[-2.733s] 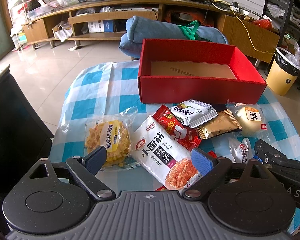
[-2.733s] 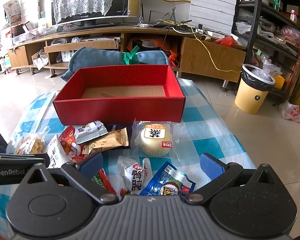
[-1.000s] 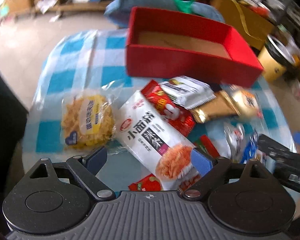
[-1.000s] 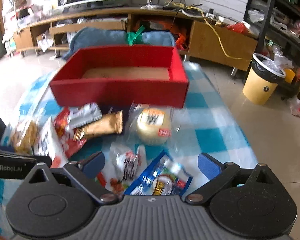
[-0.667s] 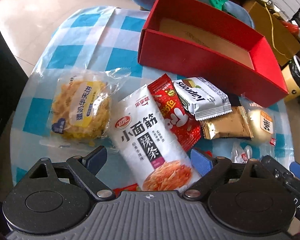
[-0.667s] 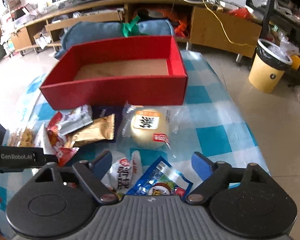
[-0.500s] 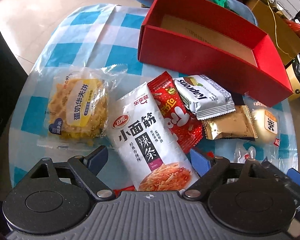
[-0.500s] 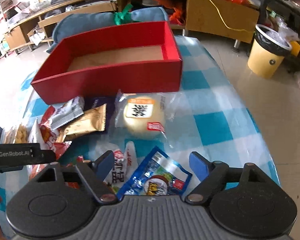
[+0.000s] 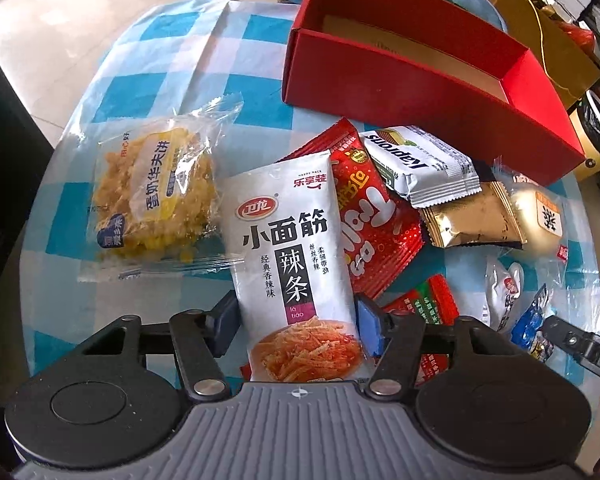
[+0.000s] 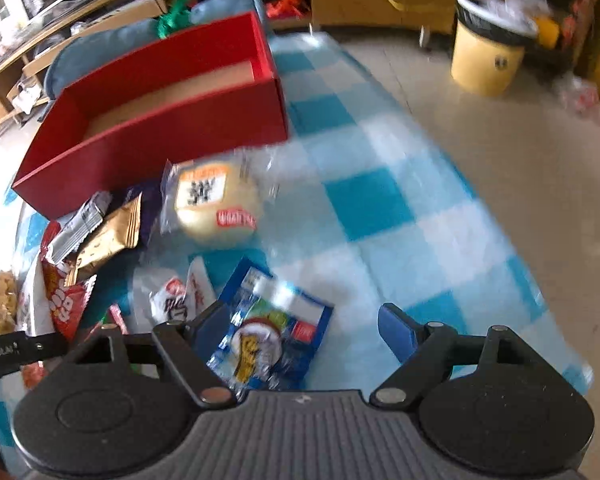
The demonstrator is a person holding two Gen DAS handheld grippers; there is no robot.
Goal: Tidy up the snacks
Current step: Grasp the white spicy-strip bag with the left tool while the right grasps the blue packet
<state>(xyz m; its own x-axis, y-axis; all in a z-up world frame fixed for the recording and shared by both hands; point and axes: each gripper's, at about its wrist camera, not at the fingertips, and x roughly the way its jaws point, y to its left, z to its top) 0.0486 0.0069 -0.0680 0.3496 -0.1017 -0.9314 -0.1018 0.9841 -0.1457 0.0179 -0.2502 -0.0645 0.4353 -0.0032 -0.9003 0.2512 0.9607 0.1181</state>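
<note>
Both grippers have dropped toward the pile; the left gripper (image 9: 296,320) is closing round the white spicy-strip packet (image 9: 292,248) at lower centre, while the right gripper (image 10: 304,328) gapes over a blue packet (image 10: 272,336). Upper centre, the one red box (image 9: 400,80) sits empty; perhaps ten snacks remain outside.

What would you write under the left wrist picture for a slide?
Left tool closing around a white spicy-strip packet, snacks scattered on a checked tablecloth before an empty red box.
</note>
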